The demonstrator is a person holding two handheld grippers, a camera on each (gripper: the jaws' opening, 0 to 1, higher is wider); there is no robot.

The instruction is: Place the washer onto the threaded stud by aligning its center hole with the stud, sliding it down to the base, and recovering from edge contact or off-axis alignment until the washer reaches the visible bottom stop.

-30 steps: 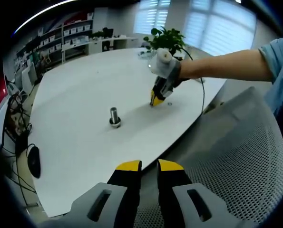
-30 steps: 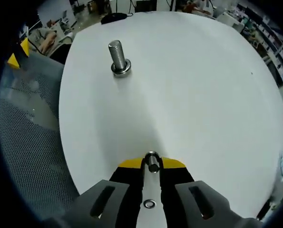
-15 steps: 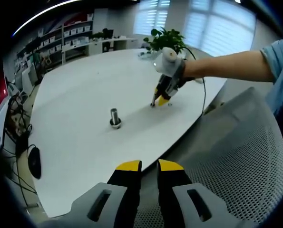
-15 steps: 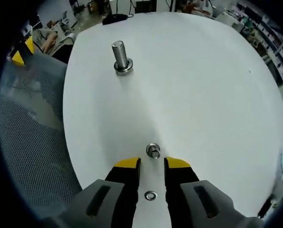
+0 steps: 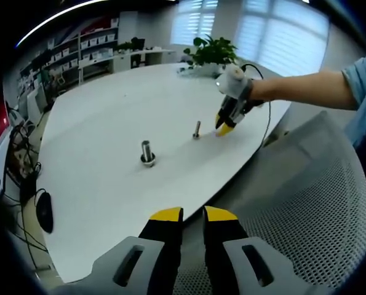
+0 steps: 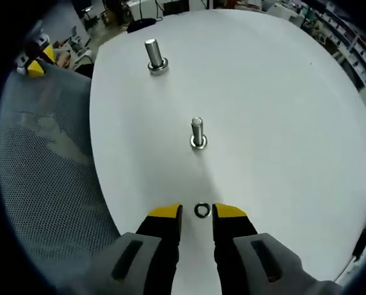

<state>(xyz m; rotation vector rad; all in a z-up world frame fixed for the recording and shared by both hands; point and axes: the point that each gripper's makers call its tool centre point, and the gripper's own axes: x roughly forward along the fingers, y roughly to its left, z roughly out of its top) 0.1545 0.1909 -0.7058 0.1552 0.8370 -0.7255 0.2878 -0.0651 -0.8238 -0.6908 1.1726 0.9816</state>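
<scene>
The washer [image 6: 201,210] lies flat on the white desk [image 6: 275,104], in the gap between the yellow tips of the right gripper [image 6: 198,213]. Its jaws stand a narrow way apart, one on each side of the ring, and whether they touch it cannot be told. Just beyond the washer, toward the middle of the desk, a small threaded stud [image 6: 197,133] stands upright on its head, apart from the jaws. A larger stud [image 6: 154,56] with a collar at its base stands farther off, near the desk's far edge.

In the left gripper view, the left gripper [image 5: 192,216] hangs off the near edge of the desk beside a mesh chair [image 5: 306,209], its jaws nearly together with nothing between them. There the right gripper [image 5: 225,128], held by a person's hand, points down at the desk near its right edge, beside the small stud [image 5: 196,129]; the larger stud [image 5: 147,152] stands nearer the middle.
</scene>
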